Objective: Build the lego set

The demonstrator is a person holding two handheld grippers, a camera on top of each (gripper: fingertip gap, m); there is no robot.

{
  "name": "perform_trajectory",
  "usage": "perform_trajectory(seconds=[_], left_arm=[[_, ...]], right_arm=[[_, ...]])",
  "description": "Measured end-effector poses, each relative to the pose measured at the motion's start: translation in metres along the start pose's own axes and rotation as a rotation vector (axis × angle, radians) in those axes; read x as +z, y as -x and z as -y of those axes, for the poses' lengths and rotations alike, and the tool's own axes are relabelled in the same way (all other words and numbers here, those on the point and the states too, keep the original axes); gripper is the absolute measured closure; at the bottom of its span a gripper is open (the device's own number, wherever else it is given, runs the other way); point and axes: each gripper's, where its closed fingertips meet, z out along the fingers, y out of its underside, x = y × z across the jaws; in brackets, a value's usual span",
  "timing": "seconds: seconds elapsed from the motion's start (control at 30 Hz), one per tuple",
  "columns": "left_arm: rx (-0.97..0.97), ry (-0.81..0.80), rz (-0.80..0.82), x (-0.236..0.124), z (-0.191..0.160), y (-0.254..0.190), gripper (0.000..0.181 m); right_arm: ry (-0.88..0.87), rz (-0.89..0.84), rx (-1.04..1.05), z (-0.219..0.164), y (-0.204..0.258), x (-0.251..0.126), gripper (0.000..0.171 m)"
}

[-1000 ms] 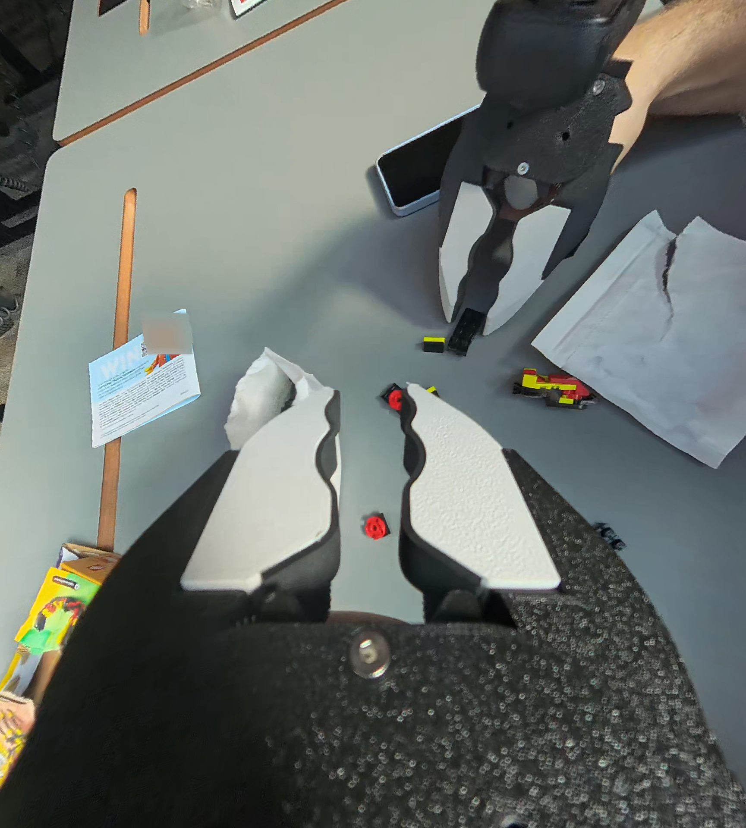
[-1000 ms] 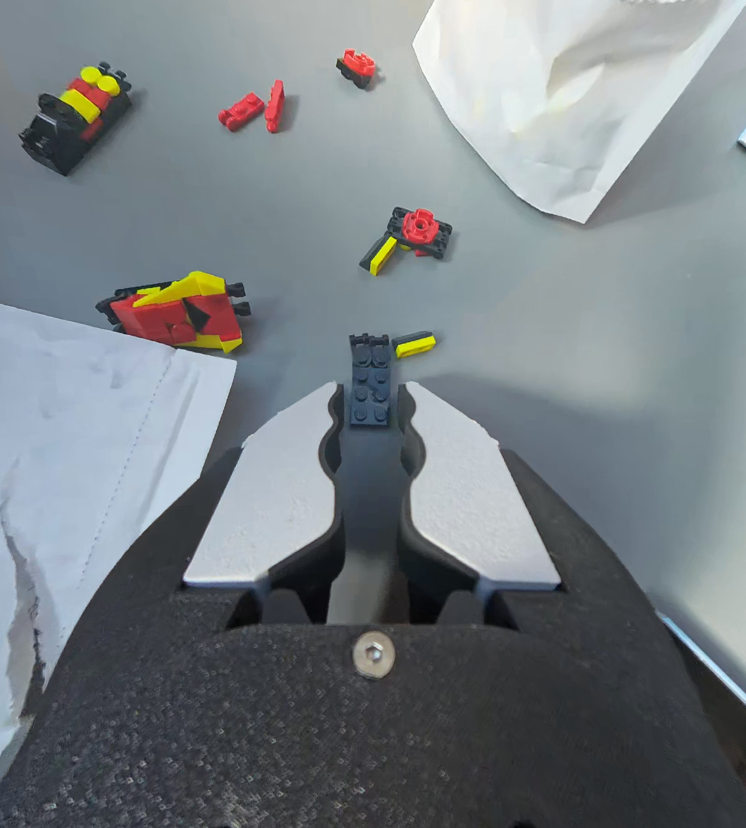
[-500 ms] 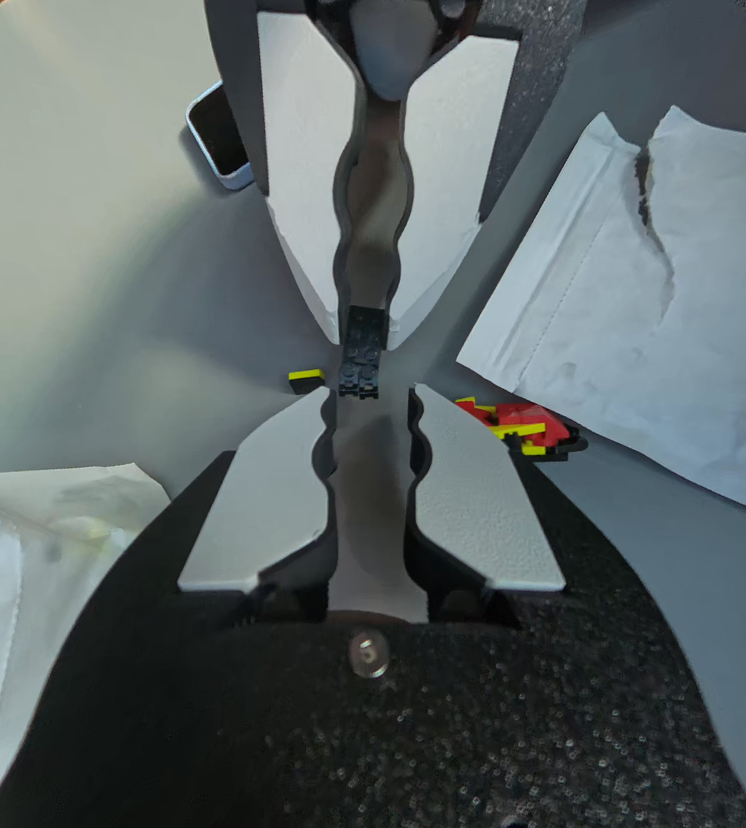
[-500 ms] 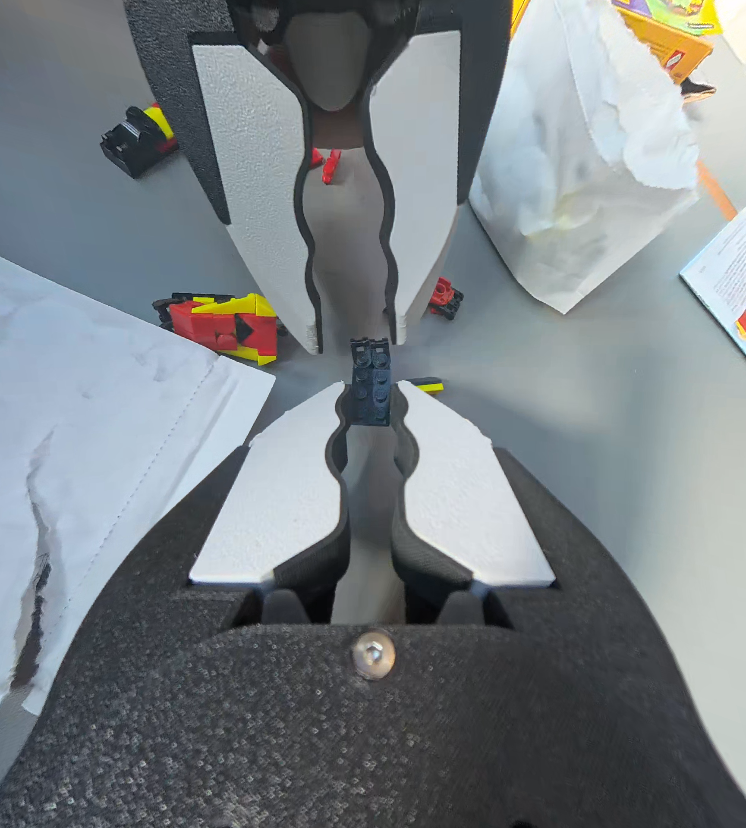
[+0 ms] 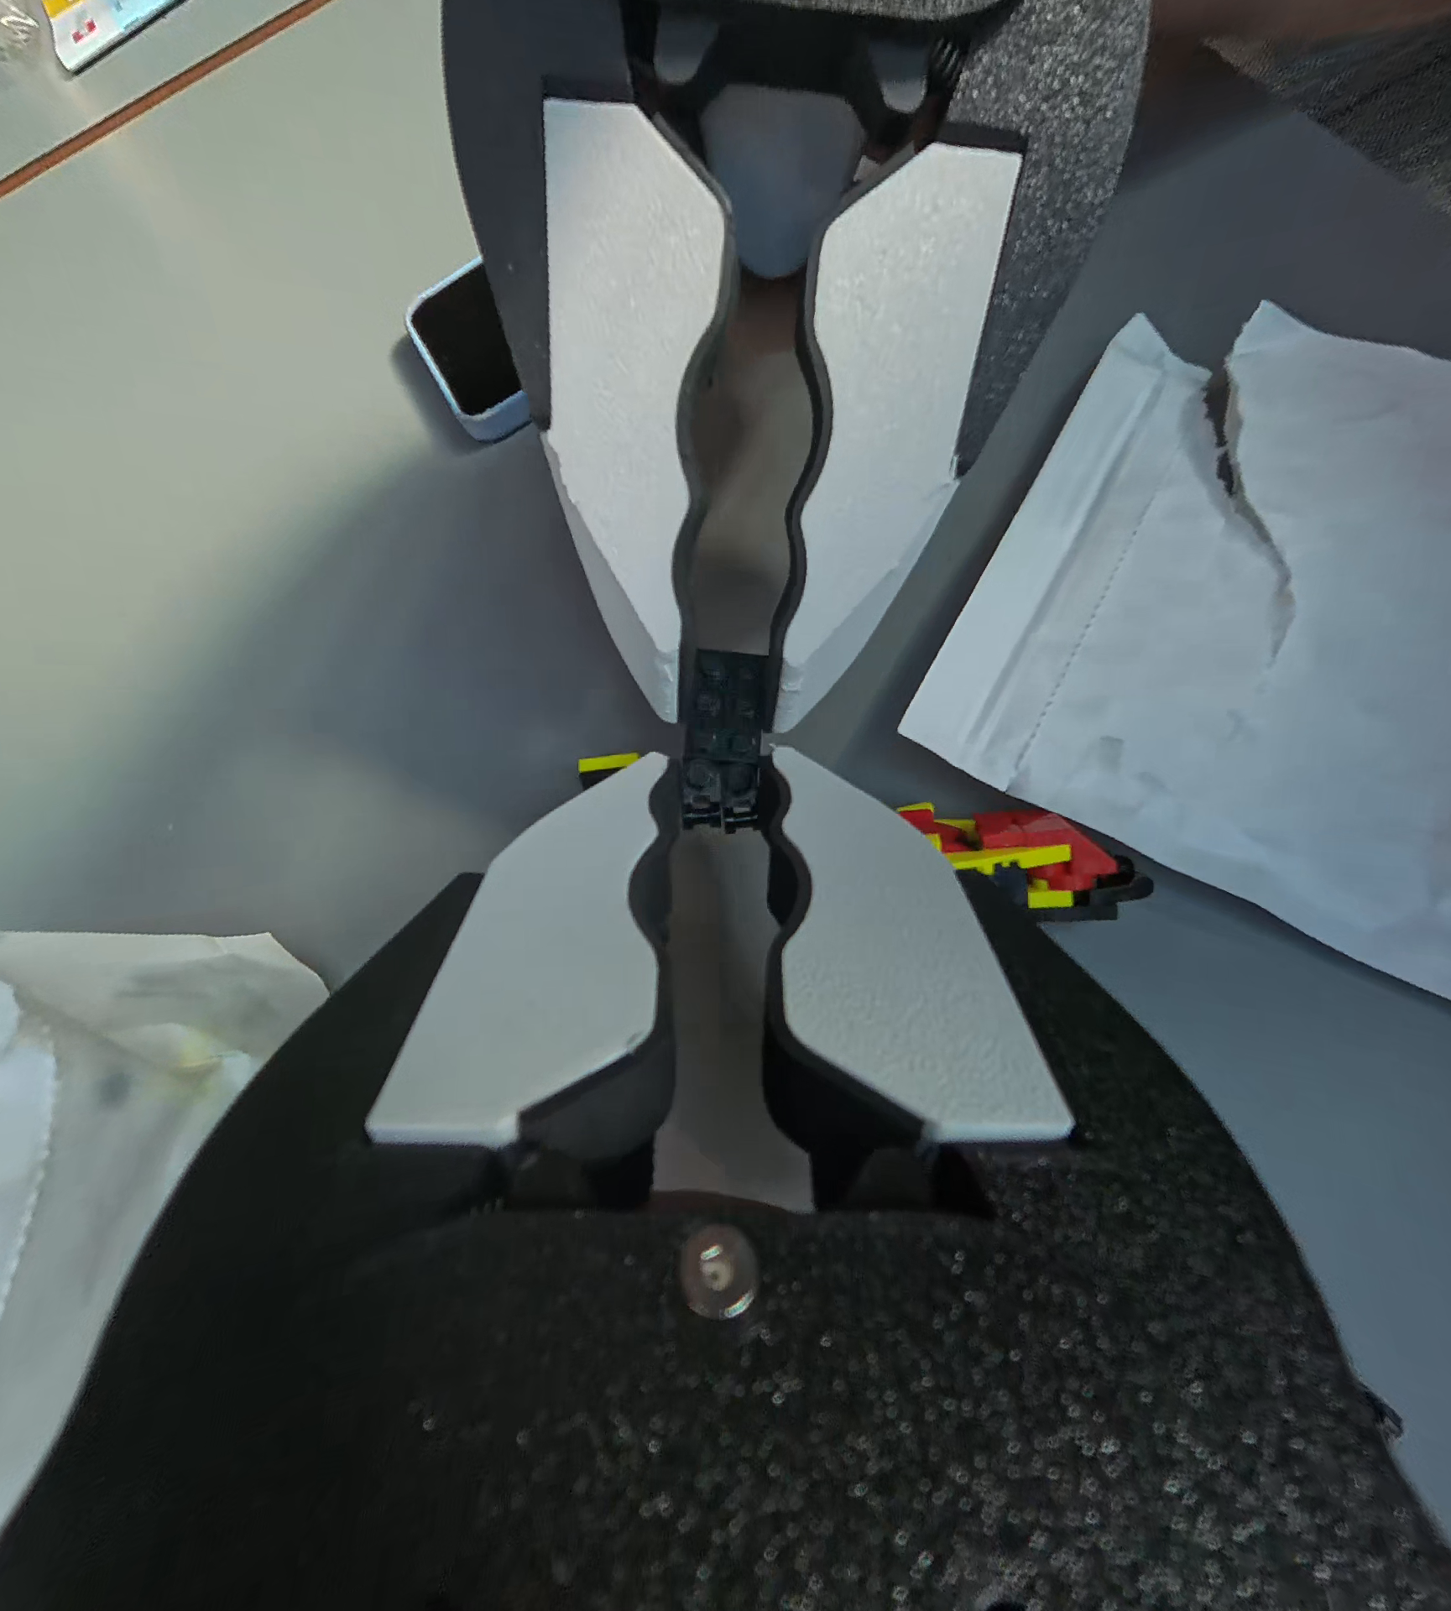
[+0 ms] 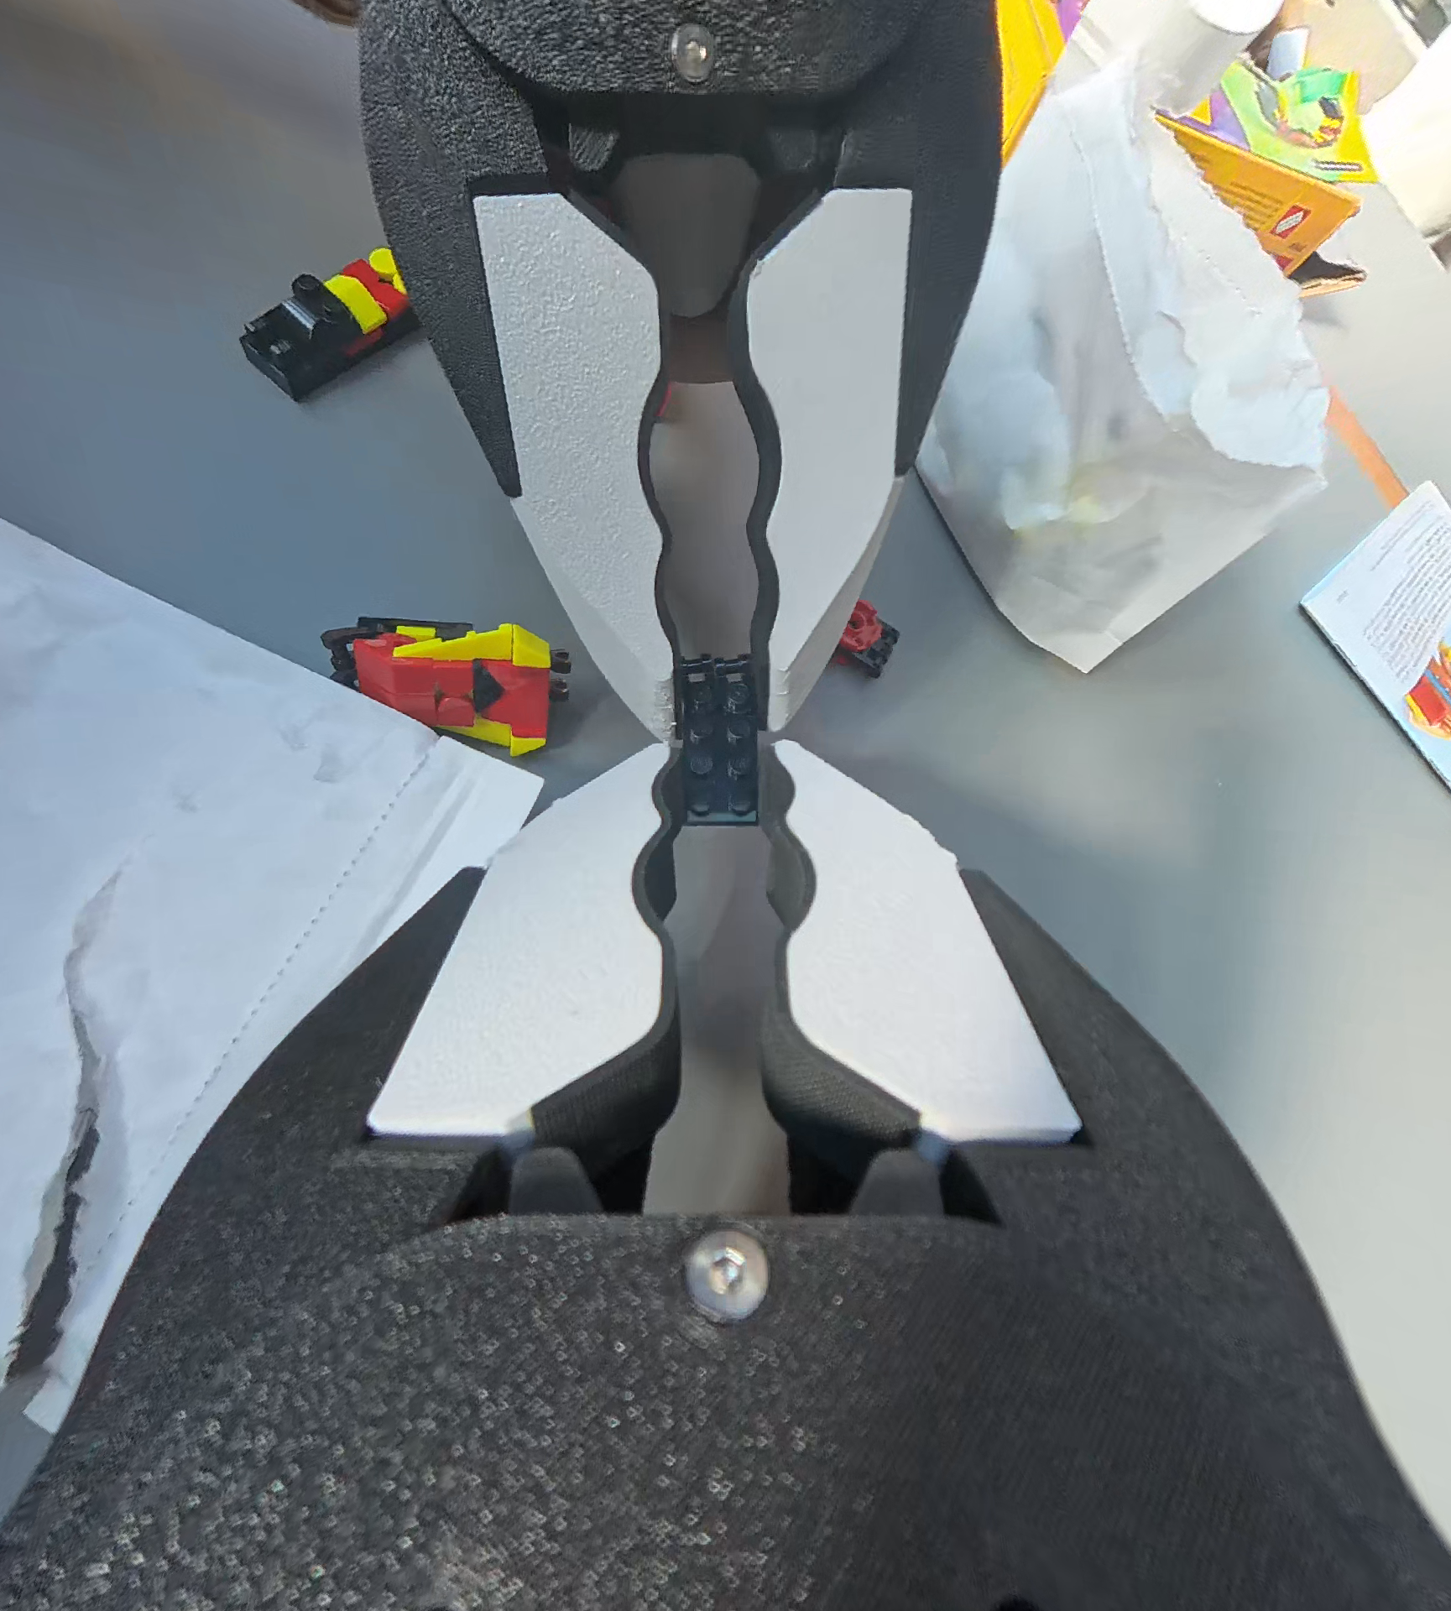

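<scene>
A black studded plate [image 5: 726, 723] hangs above the grey table between my two grippers, which meet tip to tip. My left gripper [image 5: 722, 767] is shut on the plate's near end. My right gripper [image 6: 717, 767] is shut on the other end of the same plate [image 6: 717, 758]. Each gripper shows opposite in the other's view: the right one in the left wrist view [image 5: 726, 697], the left one in the right wrist view [image 6: 717, 697]. A red and yellow sub-assembly [image 6: 460, 689] lies on the table below, also seen in the left wrist view [image 5: 1027, 859].
A torn flat white paper bag [image 6: 137, 828] lies beside the sub-assembly. An upright white bag [image 6: 1123, 418], a leaflet [image 6: 1436, 645] and a yellow box [image 6: 1253, 157] are on the other side. A black, yellow and red block [image 6: 329, 318], a small red piece [image 6: 865, 636], a yellow piece [image 5: 604, 765] and a phone [image 5: 469, 357] lie around. Left and right tips are no more than a few centimetres apart.
My left gripper has moved up to the right gripper and closed its fingers on the free end of the black plate. The right gripper has lifted the plate and kept its hold.
</scene>
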Motion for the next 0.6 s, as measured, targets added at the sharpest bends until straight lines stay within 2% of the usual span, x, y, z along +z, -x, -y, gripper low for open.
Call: perform_trajectory(seconds=[0.03, 0.1, 0.2, 0.27, 0.43, 0.6], left_arm=[[0.007, -0.008, 0.035, -0.003, 0.001, 0.004, 0.165], [0.053, -0.029, 0.136, -0.01, 0.005, 0.013, 0.165], [0.174, -0.06, 0.304, -0.021, 0.014, 0.023, 0.165], [0.268, -0.064, 0.391, -0.026, 0.019, 0.025, 0.165], [0.398, -0.068, 0.49, -0.03, 0.03, 0.025, 0.164], [0.476, -0.075, 0.568, -0.034, 0.034, 0.026, 0.164]], right_arm=[[-0.018, -0.019, 0.053, 0.001, -0.004, -0.001, 0.153], [-0.08, -0.015, 0.211, 0.003, -0.01, -0.004, 0.139], [-0.257, 0.1, 0.491, 0.018, -0.011, -0.014, 0.141], [-0.327, 0.125, 0.59, 0.023, -0.015, -0.02, 0.143], [-0.434, 0.133, 0.672, 0.033, -0.024, -0.027, 0.162], [-0.438, 0.127, 0.666, 0.037, -0.024, -0.028, 0.159]])
